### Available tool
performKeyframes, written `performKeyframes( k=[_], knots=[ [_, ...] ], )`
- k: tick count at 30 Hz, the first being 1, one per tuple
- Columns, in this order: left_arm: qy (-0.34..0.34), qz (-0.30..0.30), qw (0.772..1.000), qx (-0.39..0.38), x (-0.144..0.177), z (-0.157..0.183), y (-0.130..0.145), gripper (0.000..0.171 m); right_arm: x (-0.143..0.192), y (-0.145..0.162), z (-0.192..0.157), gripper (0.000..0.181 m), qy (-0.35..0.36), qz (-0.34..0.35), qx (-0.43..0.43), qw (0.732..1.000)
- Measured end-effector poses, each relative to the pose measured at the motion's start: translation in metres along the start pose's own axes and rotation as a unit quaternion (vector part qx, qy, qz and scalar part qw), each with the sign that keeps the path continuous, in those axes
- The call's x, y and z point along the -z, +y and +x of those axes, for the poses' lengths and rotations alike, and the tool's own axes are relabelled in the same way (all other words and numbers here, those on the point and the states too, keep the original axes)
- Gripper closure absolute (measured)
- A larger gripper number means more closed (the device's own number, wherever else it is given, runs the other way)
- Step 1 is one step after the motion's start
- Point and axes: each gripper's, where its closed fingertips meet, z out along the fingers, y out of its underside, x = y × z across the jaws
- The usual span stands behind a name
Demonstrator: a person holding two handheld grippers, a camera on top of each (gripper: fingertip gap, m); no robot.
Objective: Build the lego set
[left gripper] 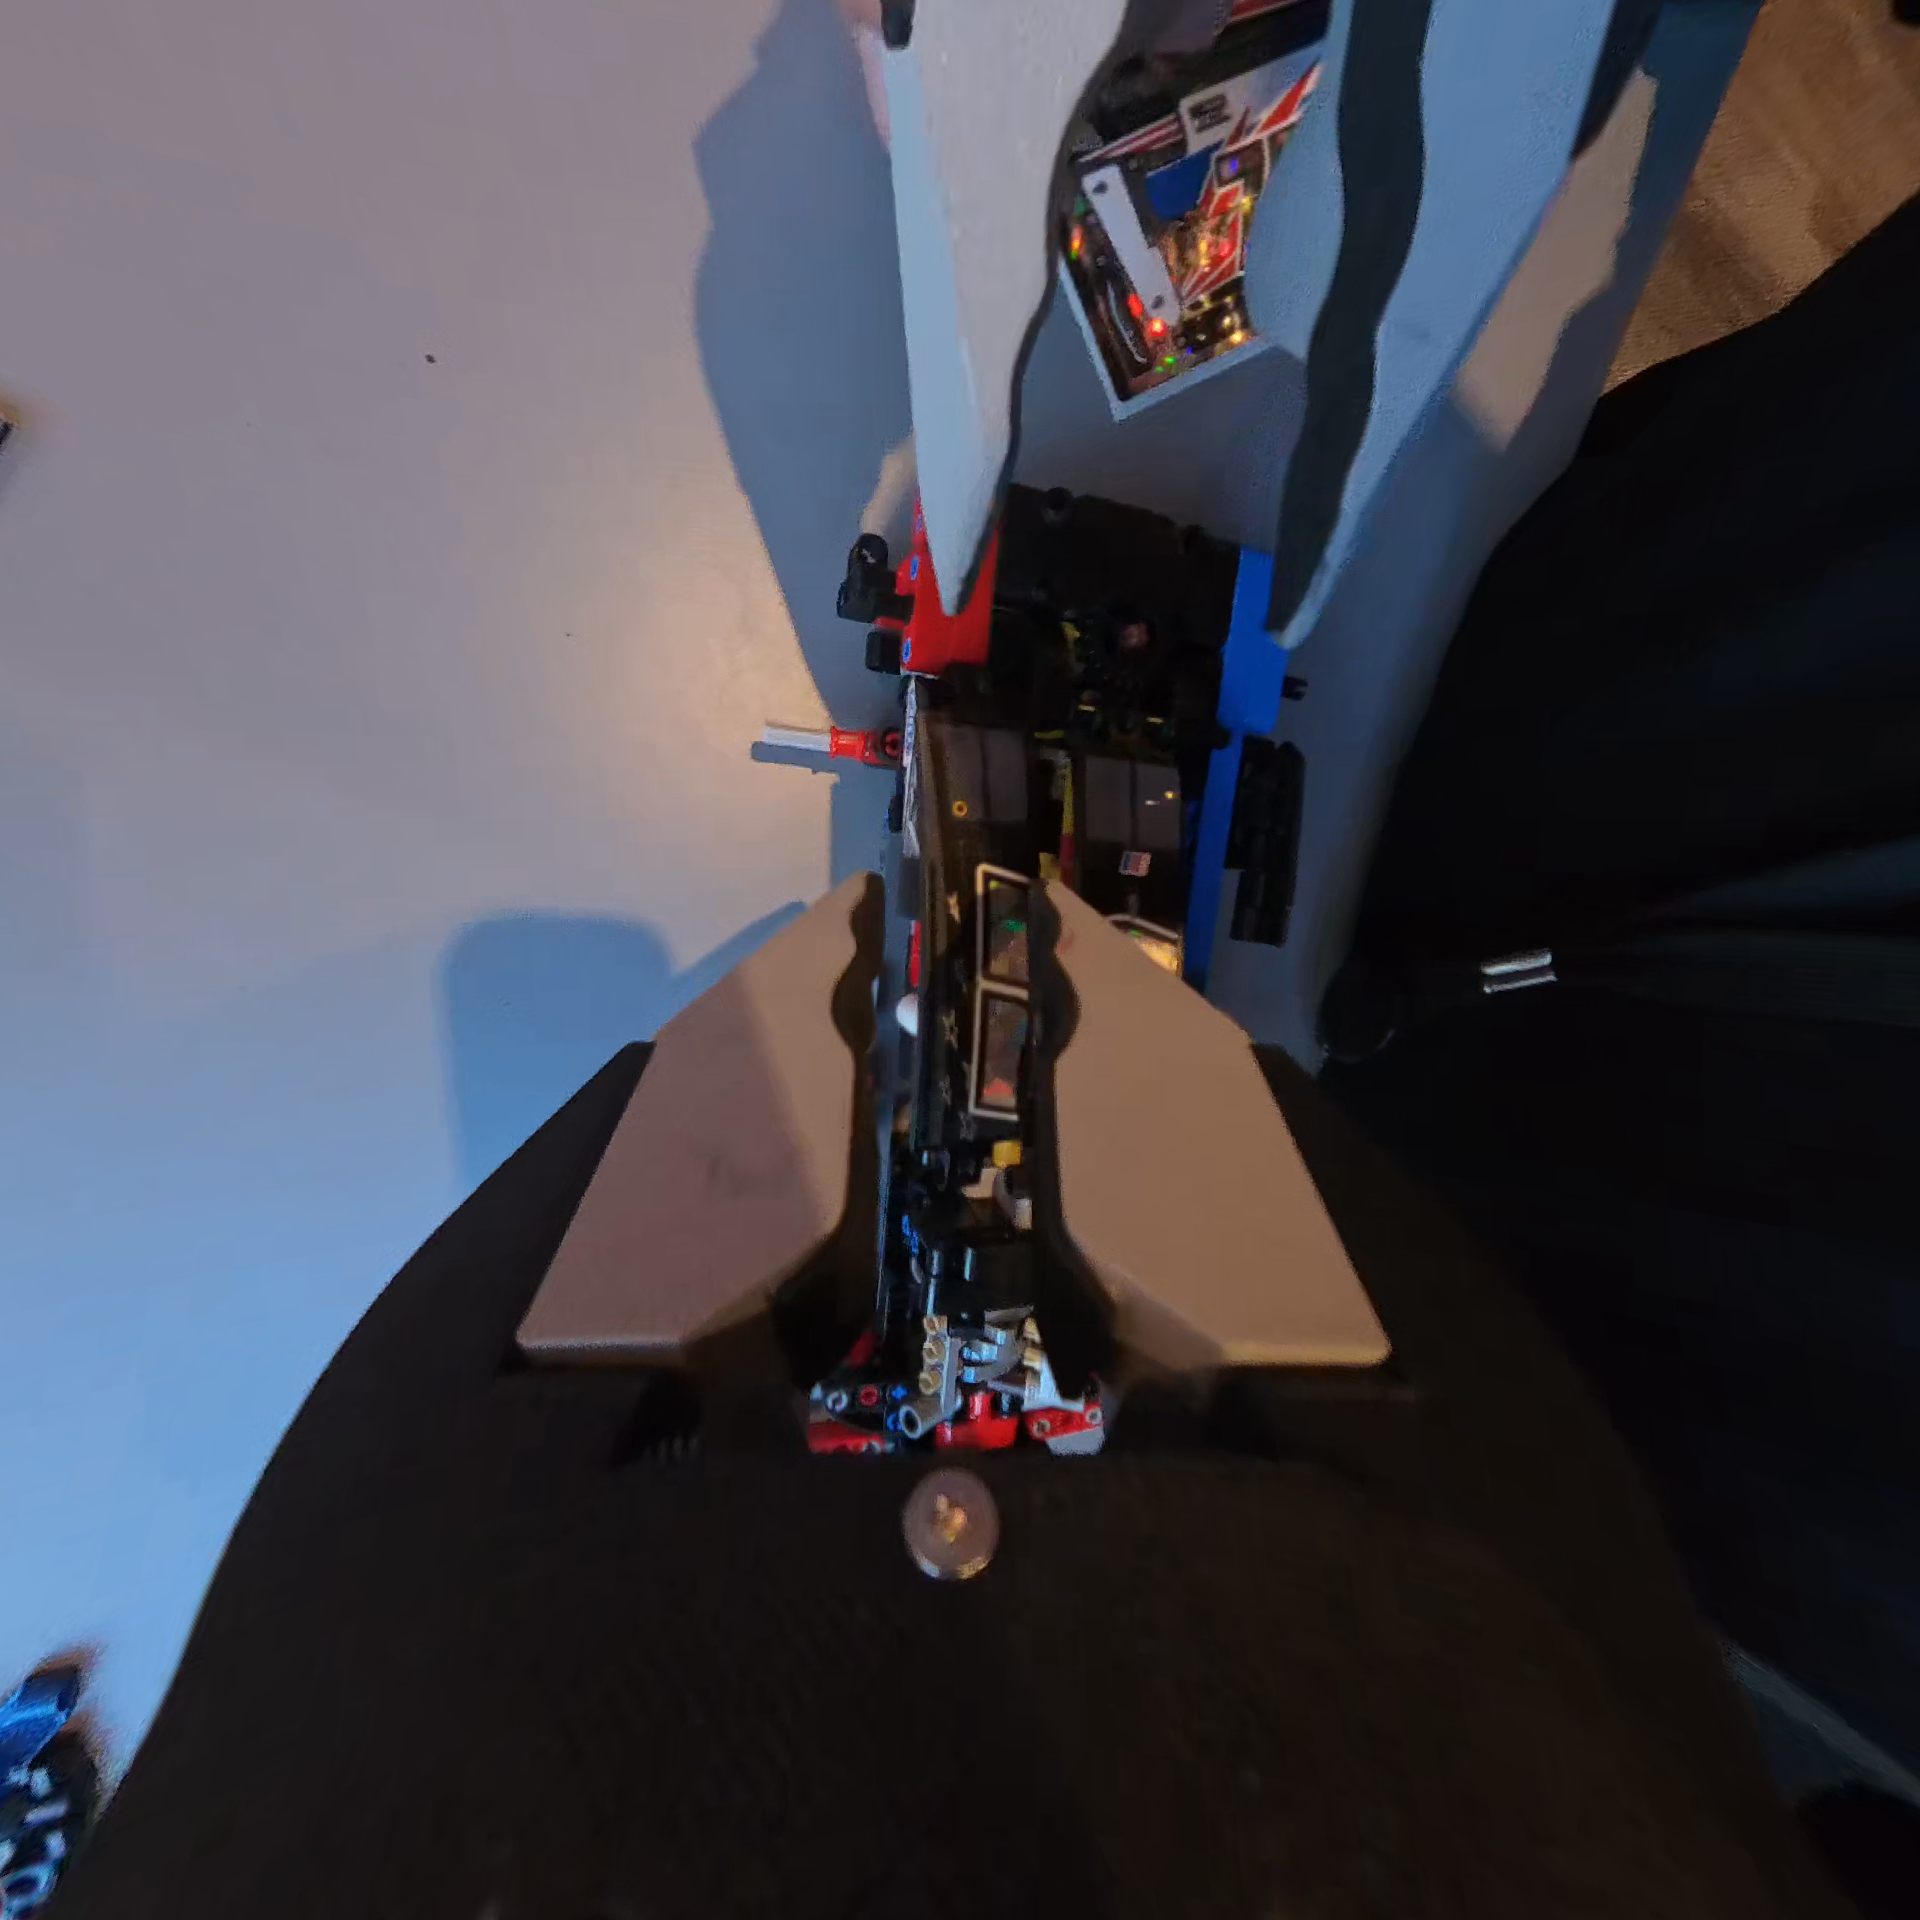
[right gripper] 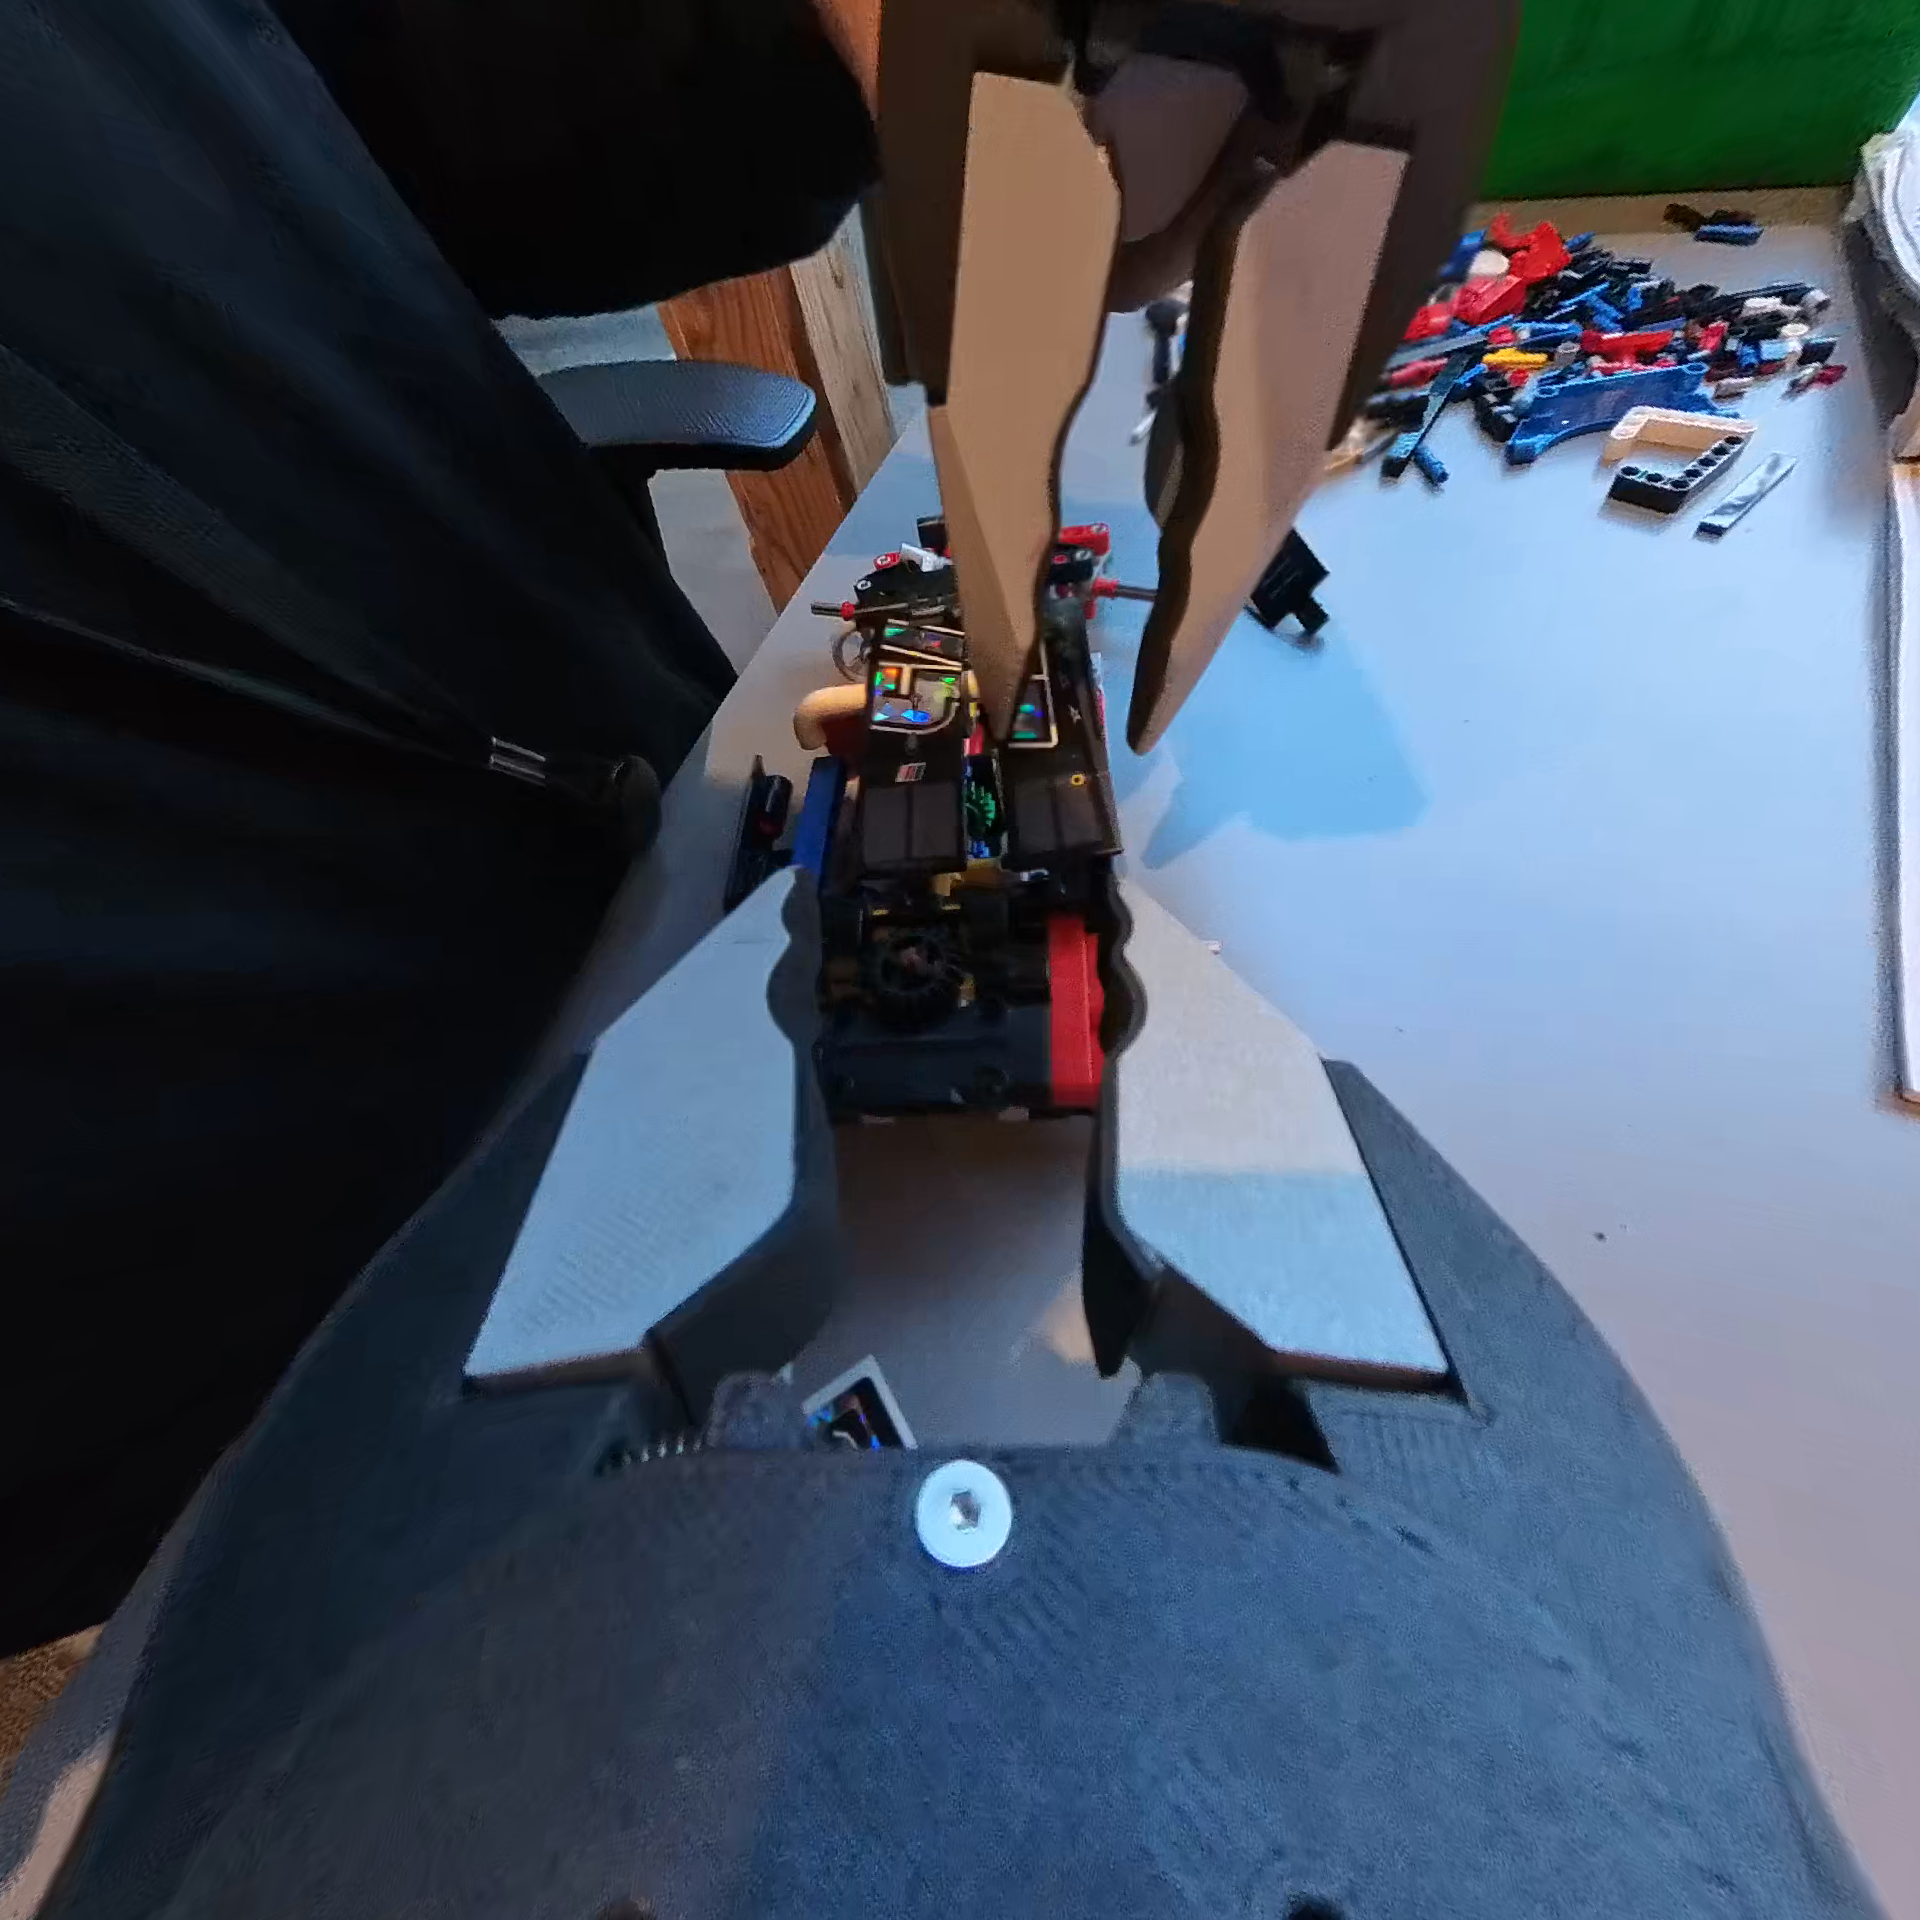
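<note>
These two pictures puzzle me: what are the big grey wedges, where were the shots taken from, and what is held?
No robot here: a person holds a two-finger gripper in each hand, each with a camera looking along its fingers. The wedges are those fingers. In the left wrist view, the left gripper straddles one end of a half-built lego car; whether it squeezes is unclear. In the right wrist view, the right gripper closes on the car's other end. Each view shows the other gripper opposite. A white table carries a pile of loose pieces.
</note>
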Motion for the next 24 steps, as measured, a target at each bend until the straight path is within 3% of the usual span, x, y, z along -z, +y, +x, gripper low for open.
performKeyframes(
  k=[4, 15, 20, 24],
  knots=[
    [0.015, -0.010, 1.000, -0.003, -0.005, 0.002, -0.002, 0.152, -0.011, 0.007, -0.003, 0.111, 0.018, -0.034, 0.018, 0.999],
    [0.026, -0.005, 1.000, 0.015, -0.002, -0.001, -0.003, 0.149, -0.019, 0.018, -0.010, 0.106, 0.042, -0.065, 0.046, 0.996],
    [0.004, 0.007, 1.000, -0.007, 0.004, 0.002, -0.003, 0.149, -0.020, 0.019, -0.009, 0.107, 0.038, -0.062, 0.039, 0.997],
    [-0.032, -0.020, 0.999, -0.024, 0.000, -0.002, 0.008, 0.150, -0.020, 0.018, -0.009, 0.108, 0.035, -0.059, 0.035, 0.997]
  ],
)
